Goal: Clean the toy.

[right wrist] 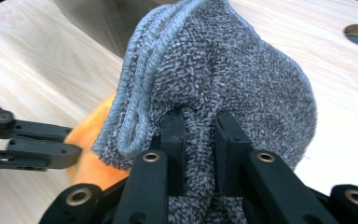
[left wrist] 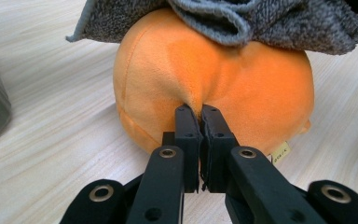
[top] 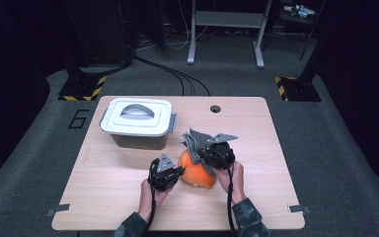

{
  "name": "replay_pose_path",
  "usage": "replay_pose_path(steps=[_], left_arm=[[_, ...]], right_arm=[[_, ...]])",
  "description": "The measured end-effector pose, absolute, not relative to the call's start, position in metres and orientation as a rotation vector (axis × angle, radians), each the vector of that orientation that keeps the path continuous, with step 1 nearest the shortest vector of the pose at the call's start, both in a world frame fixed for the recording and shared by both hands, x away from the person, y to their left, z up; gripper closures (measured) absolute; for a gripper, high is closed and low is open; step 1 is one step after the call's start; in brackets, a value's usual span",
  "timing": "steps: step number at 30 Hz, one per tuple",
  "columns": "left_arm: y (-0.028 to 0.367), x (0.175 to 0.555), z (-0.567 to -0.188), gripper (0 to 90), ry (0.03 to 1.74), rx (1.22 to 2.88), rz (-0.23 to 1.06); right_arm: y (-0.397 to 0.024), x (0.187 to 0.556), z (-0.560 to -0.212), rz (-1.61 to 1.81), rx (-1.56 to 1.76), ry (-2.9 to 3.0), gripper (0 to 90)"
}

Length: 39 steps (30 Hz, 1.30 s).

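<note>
- Cloth work is in hand: the right gripper [right wrist: 199,126] has its jaws pressed onto a bunched fold of the grey knitted terry cloth [right wrist: 242,79], which is draped over the top of the round orange plush ball [top: 196,172].
- The left gripper [left wrist: 199,119] is pinching a small pucker of the ball's orange fabric at its side, jaws nearly together, with the ball resting on the pale wooden table [top: 103,187].
- Ball and cloth sit near the middle of the table, a little toward the person's edge, with the two hands on either side of them.
- The step looks like drawing the cloth across or off the ball while the left gripper steadies it.
- To do it well, the left pinch should stay low and firm so the ball cannot roll toward the table's near edge.
- The right gripper holds several layers at once; a slow, even pull along the ball's curve would keep the hemmed edge from snagging or slipping out of the jaws.
- Pulling steeply upward risks lifting the light ball with the cloth, so a low, level draw seems safer.
- The white-lidded grey plastic storage box [top: 137,123] stands near the table's far left corner, well apart from the ball.
- Its lid is on, with the handle lying flat and side clips showing; what is inside cannot be told.
- A round cable hole [top: 215,108] sits by the far edge.
</note>
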<state>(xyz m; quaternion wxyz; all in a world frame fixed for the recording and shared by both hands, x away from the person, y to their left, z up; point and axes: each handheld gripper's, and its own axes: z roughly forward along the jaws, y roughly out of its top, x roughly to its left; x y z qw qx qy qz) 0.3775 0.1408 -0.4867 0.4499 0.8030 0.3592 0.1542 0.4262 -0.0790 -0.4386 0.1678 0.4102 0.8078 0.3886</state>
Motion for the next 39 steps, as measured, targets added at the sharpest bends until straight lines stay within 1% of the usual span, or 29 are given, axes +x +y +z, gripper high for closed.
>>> replay_pose_path(steps=[11,13,14,17,18,19,20,22,24,25,27,28,30,34,35,37,39], left_arm=[[0.141,0.378,-0.487,86.6,0.880,1.990,0.375],[0.142,0.378,-0.486,84.3,0.882,1.992,0.370],[0.142,0.380,-0.484,75.4,0.883,2.000,0.365],[0.143,0.386,-0.480,53.8,0.878,2.005,0.351],[0.143,0.387,-0.480,49.7,0.881,2.011,0.356],[0.142,0.389,-0.480,49.9,0.880,2.012,0.358],[0.141,0.389,-0.481,51.9,0.871,2.013,0.350],[0.138,0.389,-0.482,59.8,0.854,2.027,0.361],[0.136,0.388,-0.482,70.0,0.846,2.034,0.354],[0.136,0.388,-0.482,73.4,0.845,2.035,0.349],[0.137,0.388,-0.483,77.7,0.848,2.035,0.336],[0.137,0.388,-0.484,78.8,0.845,2.041,0.341],[0.138,0.388,-0.485,79.9,0.844,2.040,0.338],[0.138,0.389,-0.486,80.4,0.847,2.041,0.331],[0.138,0.389,-0.486,80.5,0.849,2.040,0.332],[0.137,0.389,-0.486,80.8,0.852,2.035,0.336],[0.137,0.388,-0.486,81.2,0.854,2.034,0.341]], right_arm=[[-0.098,0.437,-0.447,1.073,1.255,2.237,76.1],[-0.100,0.438,-0.449,1.077,1.263,2.240,76.1],[-0.100,0.438,-0.450,1.088,1.274,2.239,76.1],[-0.100,0.438,-0.452,1.091,1.271,2.246,76.1],[-0.100,0.439,-0.452,1.098,1.268,2.253,76.0],[-0.100,0.439,-0.453,1.112,1.277,2.252,75.8],[-0.101,0.439,-0.453,1.112,1.284,2.254,75.5],[-0.102,0.440,-0.453,1.124,1.280,2.265,73.3],[-0.103,0.439,-0.452,1.120,1.272,2.259,67.7],[-0.103,0.439,-0.453,1.120,1.287,2.259,62.4],[-0.104,0.440,-0.452,1.105,1.309,2.238,51.2],[-0.105,0.440,-0.453,1.101,1.323,2.237,47.9],[-0.107,0.443,-0.454,1.108,1.326,2.242,45.6],[-0.111,0.449,-0.458,1.182,1.418,2.273,45.6],[-0.112,0.451,-0.460,1.207,1.426,2.280,48.3],[-0.115,0.452,-0.463,1.284,1.465,2.310,61.0],[-0.114,0.451,-0.463,1.313,1.464,2.307,69.9]])
